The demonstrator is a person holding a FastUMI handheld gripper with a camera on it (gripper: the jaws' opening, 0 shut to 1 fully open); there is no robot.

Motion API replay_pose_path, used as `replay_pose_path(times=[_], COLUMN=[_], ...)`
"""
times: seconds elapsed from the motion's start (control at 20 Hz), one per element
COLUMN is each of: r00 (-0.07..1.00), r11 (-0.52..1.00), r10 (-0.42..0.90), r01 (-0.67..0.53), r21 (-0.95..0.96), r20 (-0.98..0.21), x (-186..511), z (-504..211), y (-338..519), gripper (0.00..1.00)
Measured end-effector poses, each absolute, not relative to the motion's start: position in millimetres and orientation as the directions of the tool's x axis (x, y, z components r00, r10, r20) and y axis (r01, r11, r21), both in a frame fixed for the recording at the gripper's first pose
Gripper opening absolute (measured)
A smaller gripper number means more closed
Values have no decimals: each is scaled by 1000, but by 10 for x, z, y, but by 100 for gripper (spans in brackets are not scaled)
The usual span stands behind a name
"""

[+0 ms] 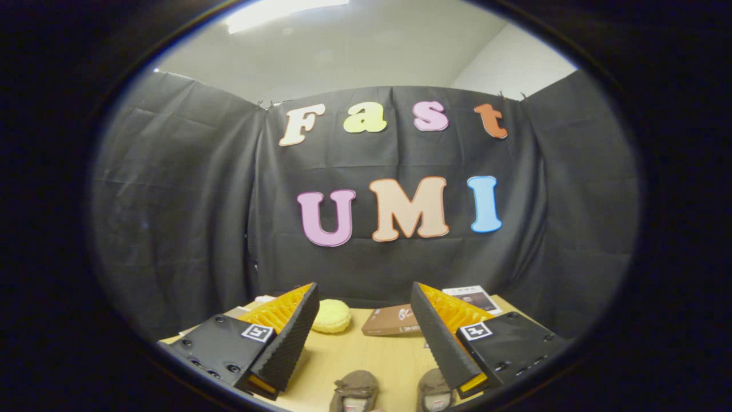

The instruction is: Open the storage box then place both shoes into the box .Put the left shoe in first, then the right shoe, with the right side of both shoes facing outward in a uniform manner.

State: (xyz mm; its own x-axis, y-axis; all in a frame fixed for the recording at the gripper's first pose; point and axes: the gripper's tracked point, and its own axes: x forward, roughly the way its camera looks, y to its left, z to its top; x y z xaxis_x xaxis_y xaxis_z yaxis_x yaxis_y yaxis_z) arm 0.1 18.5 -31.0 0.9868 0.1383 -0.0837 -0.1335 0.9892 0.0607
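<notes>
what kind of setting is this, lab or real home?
Likely a staged recording booth, not a home: black cloth wall hung behind a small wooden table, with a pair of brown shoes and a brown box laid out. Gripper open above them.

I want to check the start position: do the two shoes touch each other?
Apart. In the gripper view, bare table shows between the left shoe and the right shoe. The open claw holds nothing.

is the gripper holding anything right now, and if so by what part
Nothing is held. The gripper has its fingers spread wide apart over the table, with only air between them. The two shoes lie below, untouched.
</notes>
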Motion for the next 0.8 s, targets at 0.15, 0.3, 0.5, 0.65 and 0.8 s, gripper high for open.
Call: replay_pose_path(times=[0.15, 0.3, 0.5, 0.65, 0.8], r00=[964, 923, 869, 817, 724], r11=[961, 909, 825, 766, 660], r10=[240, 347, 432, 500, 608], r01=[-219, -288, -273, -262, -232], r21=[172, 301, 495, 587, 714], r20=[-117, -165, -240, -287, -326], x=[-12, -34, -5, -10, -75], z=[-500, -792, -1187, -1502, -1848], y=[407, 639, 758, 895, 1135], gripper=[100, 100, 100, 100, 100])
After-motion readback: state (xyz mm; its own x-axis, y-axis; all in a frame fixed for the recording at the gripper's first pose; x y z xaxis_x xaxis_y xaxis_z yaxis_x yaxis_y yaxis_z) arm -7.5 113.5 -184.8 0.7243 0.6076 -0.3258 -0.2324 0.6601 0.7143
